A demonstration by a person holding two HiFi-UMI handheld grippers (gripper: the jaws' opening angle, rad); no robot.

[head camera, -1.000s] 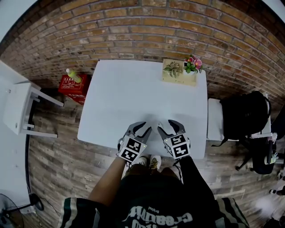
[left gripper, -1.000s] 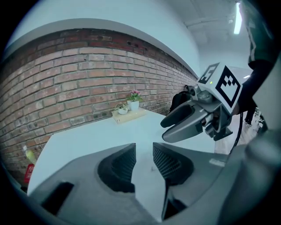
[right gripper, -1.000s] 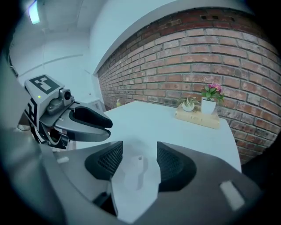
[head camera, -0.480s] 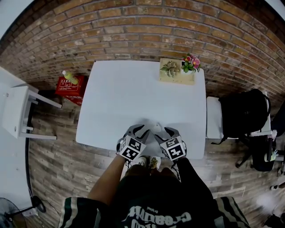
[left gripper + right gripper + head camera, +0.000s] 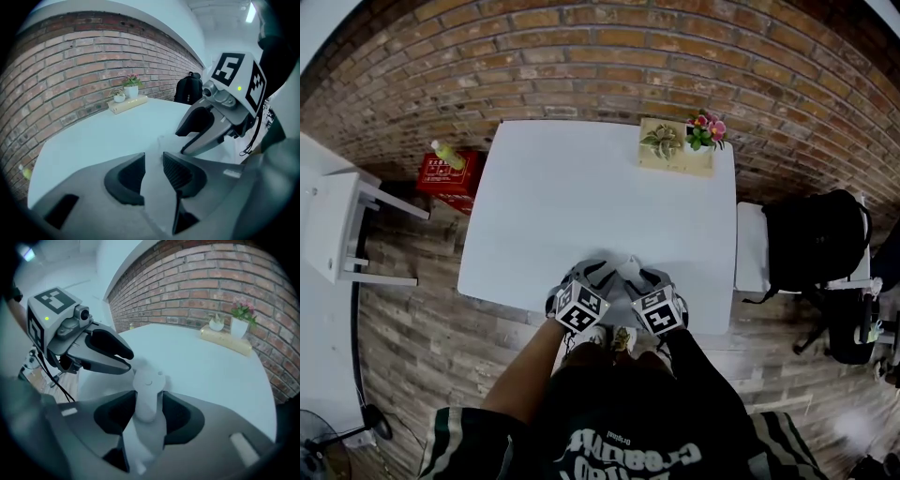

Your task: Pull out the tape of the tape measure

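Observation:
A small white tape measure (image 5: 625, 269) lies on the white table (image 5: 581, 187) close to its front edge, between the two grippers. In the right gripper view the tape measure (image 5: 149, 387) stands between the pads of my right gripper (image 5: 149, 401). These jaws have just been closing and the pads now meet its sides. My left gripper (image 5: 602, 272) sits just left of it. Its jaws (image 5: 153, 161) stand a narrow gap apart, with only pale table showing between them. The tape measure (image 5: 161, 139) is a faint bump beyond their tips, beside my right gripper (image 5: 201, 136).
A wooden tray with potted plants (image 5: 677, 157) stands at the table's far right corner. On the floor at the left are a red box with a bottle (image 5: 450, 178) and a white stool (image 5: 337, 225). A black backpack (image 5: 816, 239) rests on a white bench at the right.
Both grippers have sunk toward the table and drawn together around the tape measure. The right gripper's jaws now enclose it.

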